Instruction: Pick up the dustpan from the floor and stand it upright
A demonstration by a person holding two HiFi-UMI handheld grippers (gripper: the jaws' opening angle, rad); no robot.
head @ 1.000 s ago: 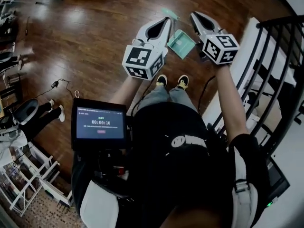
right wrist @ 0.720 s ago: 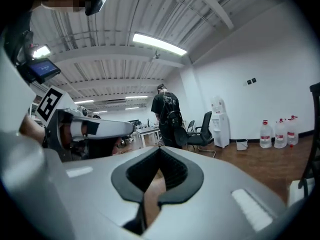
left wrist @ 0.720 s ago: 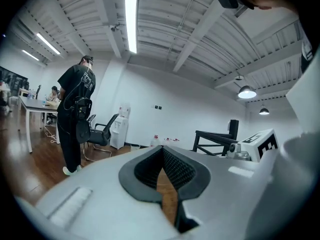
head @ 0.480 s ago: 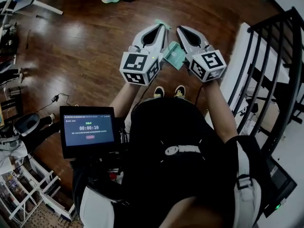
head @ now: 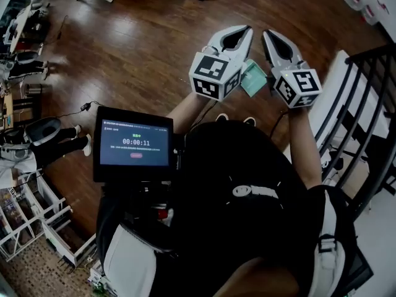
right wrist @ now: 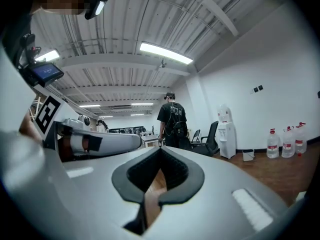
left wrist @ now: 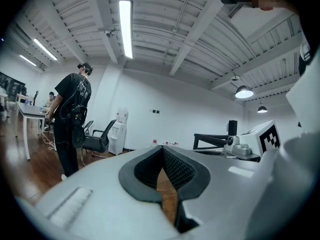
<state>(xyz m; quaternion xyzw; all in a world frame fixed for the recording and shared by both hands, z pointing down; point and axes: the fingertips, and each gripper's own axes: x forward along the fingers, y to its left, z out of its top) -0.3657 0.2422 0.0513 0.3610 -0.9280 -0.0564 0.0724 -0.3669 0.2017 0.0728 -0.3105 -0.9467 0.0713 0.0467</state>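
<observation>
The mint-green dustpan (head: 253,79) lies on the dark wooden floor (head: 142,48) just ahead of my shoes; only a small part of it shows in the gap between the two grippers in the head view. My left gripper (head: 244,30) and right gripper (head: 268,36) are held side by side well above it, pointing level and away from me. Neither touches the dustpan. In the left gripper view the left gripper (left wrist: 162,148) has its jaws together with nothing between them. The right gripper (right wrist: 160,149) looks the same in its own view. The dustpan's handle is hidden.
A tablet (head: 136,144) showing a timer hangs at my chest. A black railing (head: 365,91) and white ledge run along the right. A cable (head: 86,107) lies on the floor at left. A person in black (left wrist: 72,119) stands ahead, near an office chair and a water dispenser (right wrist: 227,134).
Both grippers have risen toward the head camera, staying side by side. They now cover more of the dustpan, which stays on the floor.
</observation>
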